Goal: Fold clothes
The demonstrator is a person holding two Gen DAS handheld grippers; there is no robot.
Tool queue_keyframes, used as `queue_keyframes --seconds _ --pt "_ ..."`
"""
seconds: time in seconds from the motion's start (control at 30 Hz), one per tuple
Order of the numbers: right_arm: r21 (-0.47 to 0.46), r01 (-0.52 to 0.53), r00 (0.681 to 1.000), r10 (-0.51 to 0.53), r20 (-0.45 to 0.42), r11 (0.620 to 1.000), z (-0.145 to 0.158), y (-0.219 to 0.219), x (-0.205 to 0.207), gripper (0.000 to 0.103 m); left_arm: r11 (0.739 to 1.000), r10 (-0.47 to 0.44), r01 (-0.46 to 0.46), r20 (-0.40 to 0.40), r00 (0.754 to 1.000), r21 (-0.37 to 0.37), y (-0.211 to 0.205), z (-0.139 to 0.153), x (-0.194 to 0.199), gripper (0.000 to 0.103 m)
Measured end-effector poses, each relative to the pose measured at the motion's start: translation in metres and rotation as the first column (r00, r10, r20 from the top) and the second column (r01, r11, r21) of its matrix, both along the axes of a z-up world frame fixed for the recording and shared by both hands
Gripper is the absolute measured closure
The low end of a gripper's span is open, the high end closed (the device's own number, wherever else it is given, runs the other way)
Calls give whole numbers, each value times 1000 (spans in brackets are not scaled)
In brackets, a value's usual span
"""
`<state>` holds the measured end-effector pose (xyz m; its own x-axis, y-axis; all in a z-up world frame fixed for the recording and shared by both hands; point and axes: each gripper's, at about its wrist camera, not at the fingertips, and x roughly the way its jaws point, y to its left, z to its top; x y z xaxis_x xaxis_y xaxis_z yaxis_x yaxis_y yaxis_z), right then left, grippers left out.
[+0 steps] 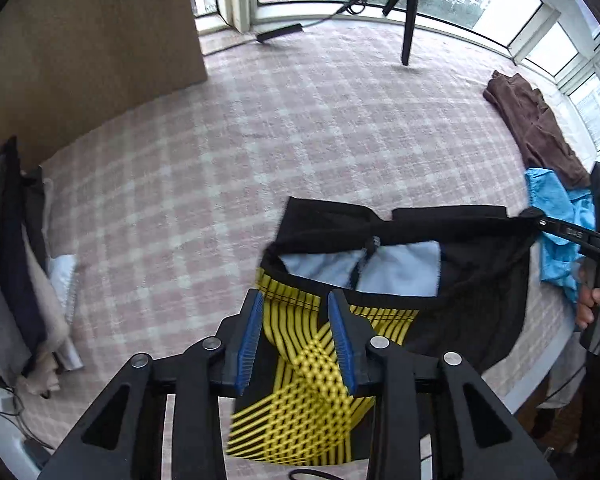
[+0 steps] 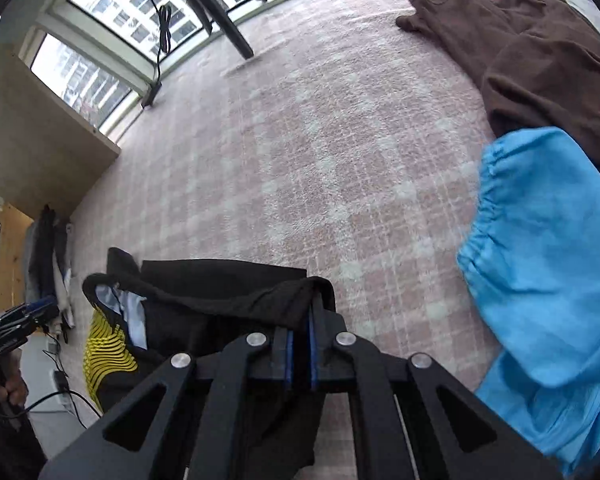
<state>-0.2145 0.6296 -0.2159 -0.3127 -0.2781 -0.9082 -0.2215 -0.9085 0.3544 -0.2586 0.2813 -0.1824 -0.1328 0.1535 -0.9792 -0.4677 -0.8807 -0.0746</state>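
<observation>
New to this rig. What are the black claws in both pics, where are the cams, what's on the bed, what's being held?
No robot here: a person holds a two-finger gripper in each hand, and each carries a fisheye camera looking forward along its fingers. The black linkages with blue pads at the bottom of each picture are those fingers.

The left wrist view shows the left gripper, its fingers apart around the yellow-striped part of the black shorts; whether it truly grips is unclear. The right gripper appears at that view's right edge.

The right wrist view shows the right gripper nearly closed on the shorts' black edge.

The surface is a pink checked blanket. On it lie a brown garment, a blue garment, and a stack of clothes at the far left. A tripod stands by the window.
</observation>
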Motion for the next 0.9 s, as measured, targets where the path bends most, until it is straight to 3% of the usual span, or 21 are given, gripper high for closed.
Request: queue_keyframes --seconds 0.1,0.23,0.3,0.43,0.57,0.6,0.63,0.7,0.8,0.9 --pt "44 -92 996 91 13 995 -6 -10 -9 97 1000 4 -6 81 997 21 11 -17 2 71" --pt "45 -140 990 140 15 989 -8 -14 -14 97 996 84 -79 136 987 -40 16 -44 -6 70" --pt "38 -158 987 157 12 987 -8 -14 -15 97 992 101 -90 134 986 -85 23 -55 -10 69" --pt "27 -180 984 180 12 983 -8 -15 -19 97 984 45 -26 106 993 -175 49 -73 -12 63" --pt "19 -187 982 187 14 982 -9 -14 -20 97 981 0 12 62 998 -195 61 -73 -10 62" --pt "15 -186 982 186 15 982 -9 -14 -21 97 982 -10 20 56 998 -187 62 -73 -9 67" --pt "10 -184 983 184 16 983 -9 -13 -20 97 984 -20 29 51 999 -175 63 -72 -8 84" --pt "-4 -178 984 178 16 984 -9 -11 -20 97 988 -37 44 49 998 -151 61 -68 -1 94" --pt "-16 -184 983 185 2 983 -3 -9 -19 96 994 -40 45 53 998 -96 54 -56 8 96" --pt "-1 -221 975 221 -27 975 9 -10 -18 87 1000 -23 23 31 999 -3 29 -20 18 96"
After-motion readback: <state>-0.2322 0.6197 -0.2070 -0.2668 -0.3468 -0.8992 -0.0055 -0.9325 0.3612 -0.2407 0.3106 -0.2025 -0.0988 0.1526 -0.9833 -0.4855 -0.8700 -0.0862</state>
